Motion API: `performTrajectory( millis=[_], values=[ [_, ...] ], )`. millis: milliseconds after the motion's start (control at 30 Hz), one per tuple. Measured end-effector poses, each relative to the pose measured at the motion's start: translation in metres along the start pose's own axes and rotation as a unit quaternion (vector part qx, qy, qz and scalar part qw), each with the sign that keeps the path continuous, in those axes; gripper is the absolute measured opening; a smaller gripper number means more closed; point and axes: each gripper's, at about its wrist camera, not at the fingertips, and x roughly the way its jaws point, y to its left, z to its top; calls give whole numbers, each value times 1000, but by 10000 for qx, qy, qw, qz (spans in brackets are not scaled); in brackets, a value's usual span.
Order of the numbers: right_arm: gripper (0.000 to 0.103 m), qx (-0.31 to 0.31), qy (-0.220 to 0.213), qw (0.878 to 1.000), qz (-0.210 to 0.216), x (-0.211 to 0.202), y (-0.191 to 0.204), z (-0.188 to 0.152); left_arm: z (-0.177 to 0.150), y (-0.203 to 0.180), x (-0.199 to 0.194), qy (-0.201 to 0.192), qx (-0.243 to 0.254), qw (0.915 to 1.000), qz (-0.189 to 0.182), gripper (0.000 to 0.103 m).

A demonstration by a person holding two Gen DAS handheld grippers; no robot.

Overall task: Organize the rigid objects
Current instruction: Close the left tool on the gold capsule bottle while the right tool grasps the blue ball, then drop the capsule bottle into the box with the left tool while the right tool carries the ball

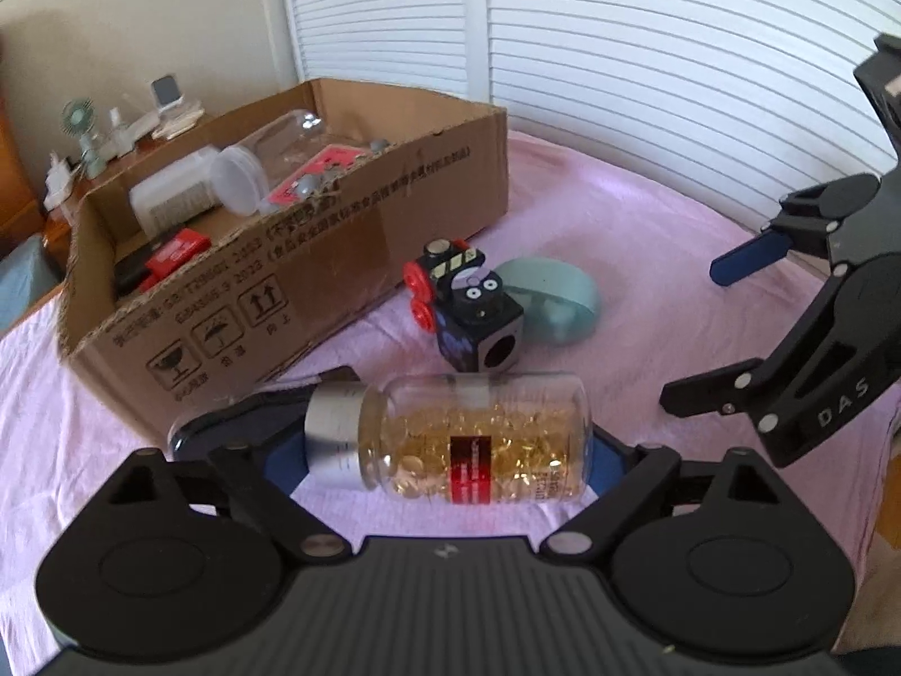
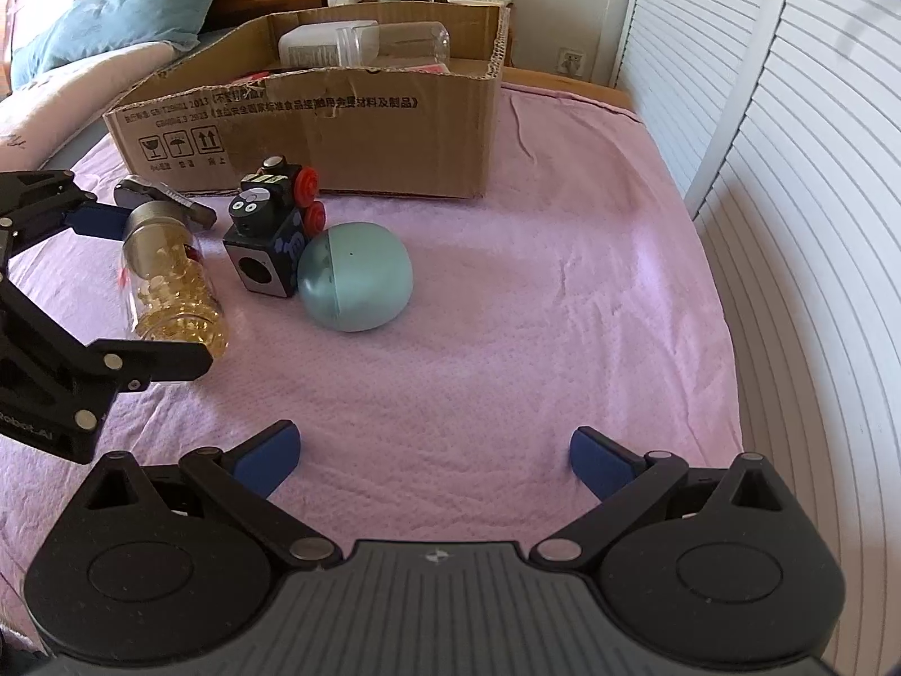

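Note:
My left gripper (image 1: 445, 450) is shut on a clear bottle of golden capsules (image 1: 478, 439) with a silver cap, held sideways end to end above the pink cloth. The bottle also shows in the right wrist view (image 2: 174, 287), with the left gripper (image 2: 152, 287) around it. A black toy train block with red wheels (image 1: 473, 310) and a teal egg-shaped case (image 1: 552, 304) lie beyond it, beside the cardboard box (image 1: 315, 259). My right gripper (image 2: 433, 456) is open and empty over bare cloth; it shows at the right of the left wrist view (image 1: 704, 332).
The cardboard box (image 2: 360, 129) holds a clear jar (image 1: 253, 169), a white container (image 1: 169, 197), red packs and small items. A dark flat object (image 2: 169, 197) lies under the left gripper. A pink cloth (image 2: 507, 310) covers the bed; louvred doors stand right, a pillow (image 2: 107, 22) far left.

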Motion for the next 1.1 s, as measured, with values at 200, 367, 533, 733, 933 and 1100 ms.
performTrajectory(
  millis=[200, 367, 533, 733, 933, 1100],
  values=[
    [103, -263, -52, 9995, 159, 6, 6, 10, -8, 0, -13, 317, -567, 9969, 454, 93],
    [102, -643, -216, 9974, 256, 14, 17, 22, -18, 3, -23, 362, -974, 9922, 684, 93],
    [89, -755, -324, 9957, 427, 21, 17, 37, -20, 6, -26, 333, -1215, 9889, 782, 93],
    [64, -860, -391, 9935, 637, 23, 19, 46, -21, 5, -28, 260, -1324, 9875, 819, 93],
    [57, -982, -479, 9924, 571, 23, 25, 48, -20, 6, -27, 262, -1355, 9872, 800, 93],
    [57, -848, -376, 9947, 454, 16, 23, 40, -21, 5, -27, 283, -1353, 9869, 827, 93]
  ],
)
